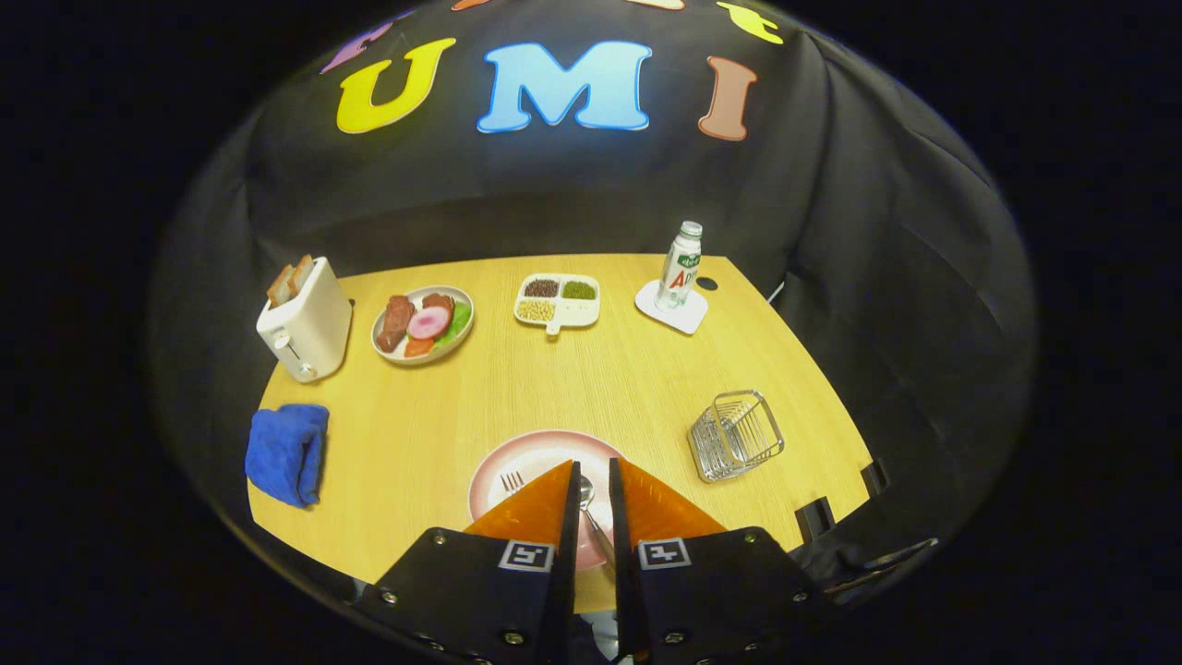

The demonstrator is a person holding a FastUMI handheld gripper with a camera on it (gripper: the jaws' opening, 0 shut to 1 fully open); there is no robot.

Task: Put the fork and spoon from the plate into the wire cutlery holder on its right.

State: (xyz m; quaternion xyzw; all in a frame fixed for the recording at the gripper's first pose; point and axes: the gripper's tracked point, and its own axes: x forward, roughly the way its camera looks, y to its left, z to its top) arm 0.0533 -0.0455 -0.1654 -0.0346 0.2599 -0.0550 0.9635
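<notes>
The hand-held gripper (591,494), nearly closed around the spoon (587,499) on the plate (517,453), seems mid-pickup; next comes lifting it right to the wire holder (736,434).

Water bottle (679,265) on a white coaster (672,308), its label too small and curved to read, square black-and-white coded markers on the gripper (591,480) body behind the narrowly parted fingers, no other legible writing
</notes>
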